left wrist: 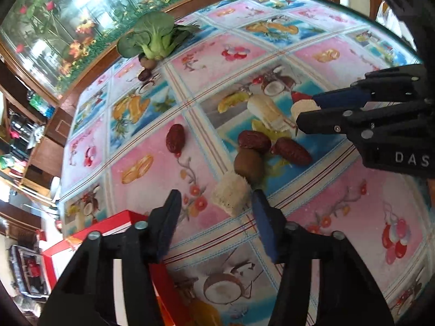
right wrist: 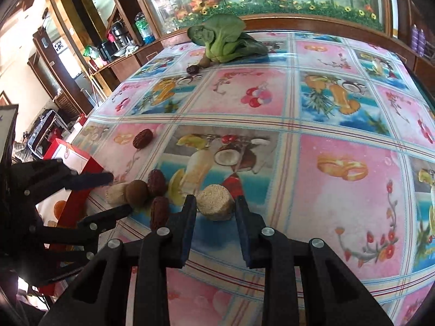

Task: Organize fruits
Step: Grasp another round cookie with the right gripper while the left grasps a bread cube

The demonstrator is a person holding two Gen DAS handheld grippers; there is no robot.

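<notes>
A brown kiwi lies on the patterned tablecloth with two red dates beside it; a third date lies apart to the left. A pale corn-cob piece touches the kiwi. My left gripper is open, its fingers on either side of the cob piece and kiwi. A round beige cob slice sits between the open fingers of my right gripper. A red box stands at the table's left edge.
A bok choy lies at the far side of the table with another kiwi and a dark date next to it. A glass cabinet with flower decor runs behind the table. Shelves with clutter stand to the left.
</notes>
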